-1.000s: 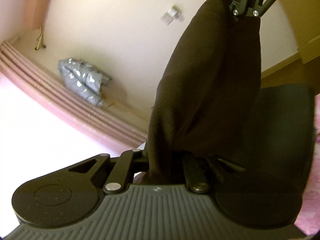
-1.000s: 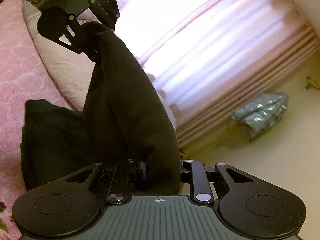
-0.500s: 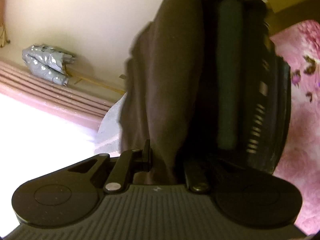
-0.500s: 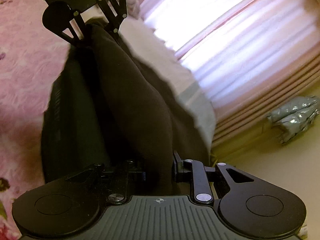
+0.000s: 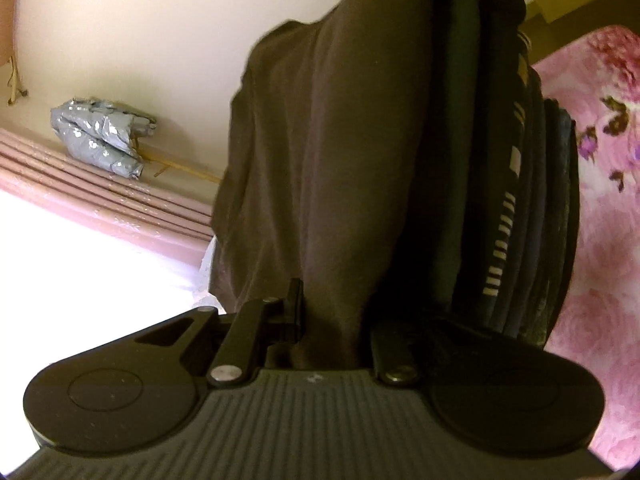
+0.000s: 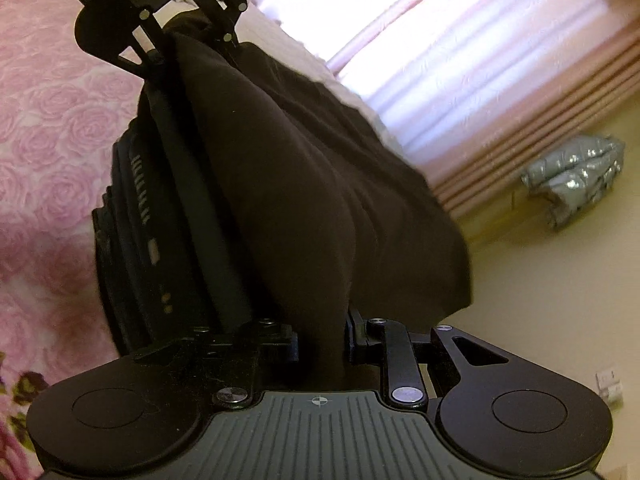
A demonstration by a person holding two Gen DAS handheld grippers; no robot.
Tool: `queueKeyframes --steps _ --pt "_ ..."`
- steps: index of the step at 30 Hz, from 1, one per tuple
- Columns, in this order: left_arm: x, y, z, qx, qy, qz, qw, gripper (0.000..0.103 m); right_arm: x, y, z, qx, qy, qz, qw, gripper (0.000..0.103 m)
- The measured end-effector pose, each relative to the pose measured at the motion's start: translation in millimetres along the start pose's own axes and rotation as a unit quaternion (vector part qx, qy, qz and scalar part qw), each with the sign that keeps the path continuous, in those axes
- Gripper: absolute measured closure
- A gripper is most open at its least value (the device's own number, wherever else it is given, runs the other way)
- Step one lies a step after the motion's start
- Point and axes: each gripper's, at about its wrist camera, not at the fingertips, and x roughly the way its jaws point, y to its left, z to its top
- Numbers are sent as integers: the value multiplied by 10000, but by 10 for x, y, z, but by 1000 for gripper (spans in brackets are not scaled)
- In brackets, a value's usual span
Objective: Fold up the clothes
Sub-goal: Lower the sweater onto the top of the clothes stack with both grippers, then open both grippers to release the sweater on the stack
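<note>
You are laying the dark brown garment (image 5: 320,152) onto the stack of folded clothes (image 5: 516,208) on the pink bedspread (image 5: 600,184), left gripper (image 5: 332,320) beginning to open around one end, right gripper (image 6: 322,344) clamping the other, so be lowering both ends level, edges aligned

The garment (image 5: 320,168) was matt brown cloth (soft-looking); the blanket (image 6: 48,128) plush; the bag (image 5: 100,136) shiny, crinkled.
</note>
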Motion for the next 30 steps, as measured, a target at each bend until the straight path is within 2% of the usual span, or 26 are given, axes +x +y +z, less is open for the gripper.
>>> queueKeyframes --steps 6,10,13,19,22,25,30 --pt "20 165 9 367 -184 304 9987 88 101 4 52 314 87 -53 9995 81" --pt "139 88 -78 294 -12 185 9994 88 87 71 127 492 121 -163 9986 81" --pt "189 -51 -177 155 103 112 9998 93 70 143 152 529 102 -175 9984 81" --pt "28 48 -241 -197 116 142 9996 85 95 67 147 683 60 -75 9976 81" --pt "-124 133 -291 -448 130 55 9989 76 58 34 128 810 0 46 9967 81" --pt "-279 238 -352 -864 152 -149 9960 74 11 39 87 964 -30 132 9953 80" --pt "-663 392 -533 -1799 116 -387 9829 74 18 47 111 1029 -8 55 9947 80"
